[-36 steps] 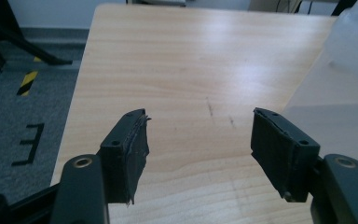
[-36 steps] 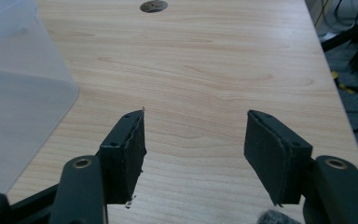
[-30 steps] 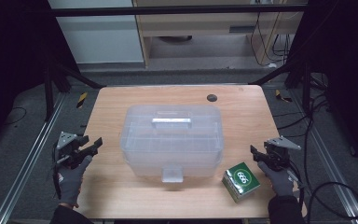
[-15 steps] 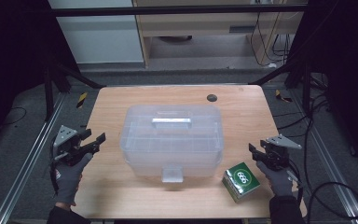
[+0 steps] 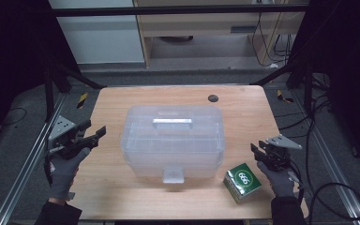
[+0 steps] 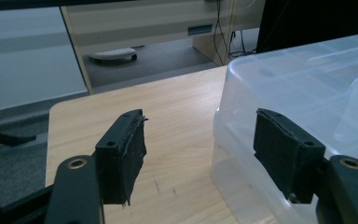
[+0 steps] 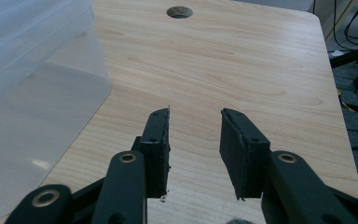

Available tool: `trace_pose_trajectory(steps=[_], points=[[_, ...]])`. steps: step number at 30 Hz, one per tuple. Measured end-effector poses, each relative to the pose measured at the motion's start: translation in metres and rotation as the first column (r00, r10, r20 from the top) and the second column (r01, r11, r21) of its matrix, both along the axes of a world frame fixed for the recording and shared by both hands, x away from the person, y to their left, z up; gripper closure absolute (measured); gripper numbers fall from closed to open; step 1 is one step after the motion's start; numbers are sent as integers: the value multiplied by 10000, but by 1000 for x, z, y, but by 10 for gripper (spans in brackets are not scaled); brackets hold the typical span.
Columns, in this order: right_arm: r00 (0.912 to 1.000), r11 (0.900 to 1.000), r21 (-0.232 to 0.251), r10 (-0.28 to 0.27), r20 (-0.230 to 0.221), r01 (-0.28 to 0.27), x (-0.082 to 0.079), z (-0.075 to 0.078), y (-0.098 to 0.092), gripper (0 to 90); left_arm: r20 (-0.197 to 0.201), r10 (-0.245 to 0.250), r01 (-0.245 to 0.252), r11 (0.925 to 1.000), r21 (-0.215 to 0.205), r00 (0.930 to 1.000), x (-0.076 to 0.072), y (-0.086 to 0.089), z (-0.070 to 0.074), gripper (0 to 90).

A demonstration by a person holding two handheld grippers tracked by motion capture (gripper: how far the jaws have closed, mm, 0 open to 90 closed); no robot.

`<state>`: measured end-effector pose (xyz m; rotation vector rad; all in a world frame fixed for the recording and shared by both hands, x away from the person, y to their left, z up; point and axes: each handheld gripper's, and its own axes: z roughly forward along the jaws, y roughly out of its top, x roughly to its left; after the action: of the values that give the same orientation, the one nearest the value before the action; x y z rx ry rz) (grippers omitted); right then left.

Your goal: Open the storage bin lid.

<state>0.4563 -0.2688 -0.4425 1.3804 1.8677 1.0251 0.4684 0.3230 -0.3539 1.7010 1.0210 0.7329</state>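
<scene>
A clear plastic storage box (image 5: 172, 140) with a lid and top handle sits at the middle of the wooden table (image 5: 122, 101). A small green carton (image 5: 242, 182) with a white round logo lies at the front right. My left gripper (image 5: 95, 131) hovers left of the box, open, its jaws just having widened with nothing between them. In the left gripper view (image 6: 200, 135) the box's corner (image 6: 279, 79) lies behind the right-hand jaw. My right gripper (image 5: 258, 149) is beside the carton, open and empty, its jaws having just been closing over bare wood (image 7: 196, 126).
A dark round hole (image 5: 213, 98) marks the table's far side, also seen as the hole (image 7: 179, 11). Black frame posts and cables stand around the table. Metal rails run along both sides. Bare wood lies left and right of the box.
My left gripper has risen beside the box and its jaws stand a little wider. The right gripper's jaws have drawn closer together; that hand has barely shifted.
</scene>
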Motion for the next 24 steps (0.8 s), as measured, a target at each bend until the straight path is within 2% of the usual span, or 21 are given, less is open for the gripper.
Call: trace_pose_trajectory(steps=[1,5,6,7,12,13,14,15,16,17,19,24], points=[[10000,10000,10,-10,23,10,0,-1,0,599,50,-75,74,10000,38,10000,0,-1,4,331],[10000,9999,104,26,80,-27,1,-3,-4,548,203,-443,430,9972,615,9988,3,-4,20,334],[10000,9997,222,26,17,-26,1,-2,-4,546,266,-469,450,9967,678,9985,3,-5,22,334],[10000,9998,213,29,55,-30,2,-3,-5,545,306,-697,671,9946,793,9971,4,-7,29,334],[9999,9997,203,110,4,-110,3,-4,-5,545,330,-1030,986,9882,1169,9941,8,-12,40,334],[9999,9998,146,136,-29,-135,3,-5,-4,541,275,-1260,1208,9822,1440,9916,10,-16,45,333],[9999,9998,146,136,-29,-135,3,-5,-4,541,275,-1260,1208,9822,1440,9916,10,-16,45,332],[9998,9997,164,196,-103,-194,3,-5,-3,531,286,-1380,1318,9785,1587,9900,10,-19,47,329],[9997,9997,129,209,-118,-207,4,-6,-3,529,291,-1615,1536,9713,1816,9864,11,-24,51,327],[9997,9997,129,209,-118,-207,4,-6,-3,529,291,-1615,1536,9713,1816,9864,11,-24,51,327],[9997,9997,80,221,-146,-220,4,-6,-3,520,268,-1807,1718,9643,2015,9832,12,-29,54,327],[9994,9997,90,235,-264,-233,5,-7,-2,503,192,-2414,2289,9401,2527,9702,14,-44,62,324]])
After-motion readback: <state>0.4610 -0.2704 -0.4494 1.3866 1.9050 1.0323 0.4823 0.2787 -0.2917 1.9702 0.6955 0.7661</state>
